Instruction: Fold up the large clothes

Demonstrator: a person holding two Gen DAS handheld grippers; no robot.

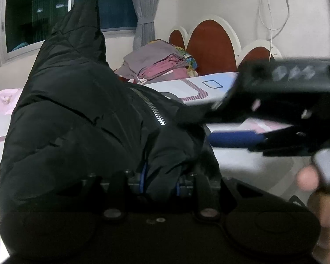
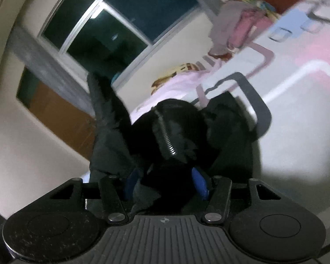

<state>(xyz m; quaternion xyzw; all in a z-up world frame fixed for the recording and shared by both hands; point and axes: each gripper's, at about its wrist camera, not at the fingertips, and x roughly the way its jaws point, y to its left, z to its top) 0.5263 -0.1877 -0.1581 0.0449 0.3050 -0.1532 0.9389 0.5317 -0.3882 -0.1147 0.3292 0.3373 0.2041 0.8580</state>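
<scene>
Black padded jacket (image 1: pixel 77 114) with silver zipper (image 1: pixel 151 110), bunched and raised over the patterned bed sheet (image 1: pixel 187 88); left gripper (image 1: pixel 160 182) pinching a fold of it between blue pads set close together. Right gripper (image 2: pixel 165 182), seen in the left view entering from 3 o'clock: blue pads (image 2: pixel 200 182) stand apart with dark jacket cloth bulging between them; whether they press on it cannot be told. Stack of folded clothes (image 1: pixel 158 63) at 12 o'clock beside the headboard (image 1: pixel 211 46)
</scene>
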